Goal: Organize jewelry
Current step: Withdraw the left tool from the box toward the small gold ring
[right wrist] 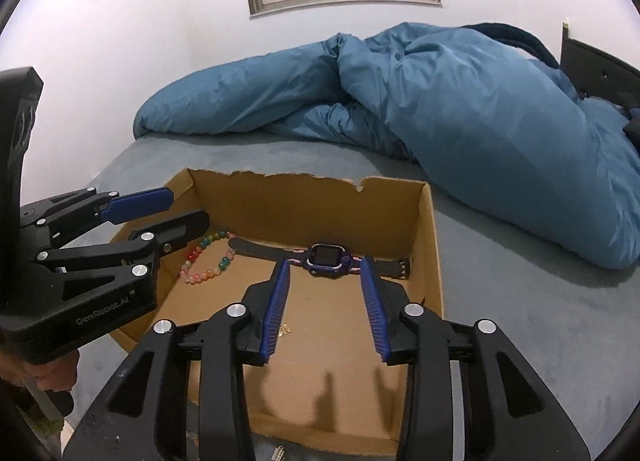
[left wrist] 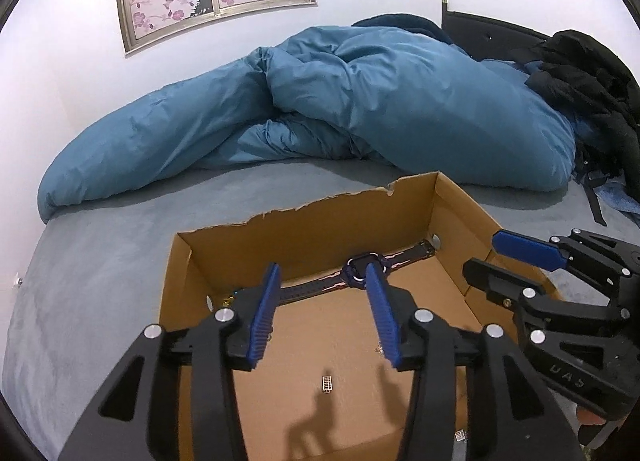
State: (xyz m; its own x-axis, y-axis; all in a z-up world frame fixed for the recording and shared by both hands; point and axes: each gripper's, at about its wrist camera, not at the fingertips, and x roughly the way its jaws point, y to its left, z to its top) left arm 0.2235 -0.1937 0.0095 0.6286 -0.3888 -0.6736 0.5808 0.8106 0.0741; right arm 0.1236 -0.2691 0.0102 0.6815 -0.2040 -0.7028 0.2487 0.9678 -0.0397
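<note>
Along box's back wall, watch (right wrist: 325, 259) crosswise.

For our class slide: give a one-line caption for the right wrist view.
Open right gripper above a cardboard box holding a watch and bead bracelet.

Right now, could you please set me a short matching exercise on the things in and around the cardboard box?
Match each thing with its place or look.

Things:
1. watch
2. bead bracelet
3. duvet
4. cardboard box

Descriptions:
A. bunched up blue on the bed, behind the box
B. lying flat along the box's far wall, straps stretched out
C. open-topped, with a torn far edge
D. many-coloured, in the box's far left corner in the right wrist view

Pairs: 1-B, 2-D, 3-A, 4-C
</note>
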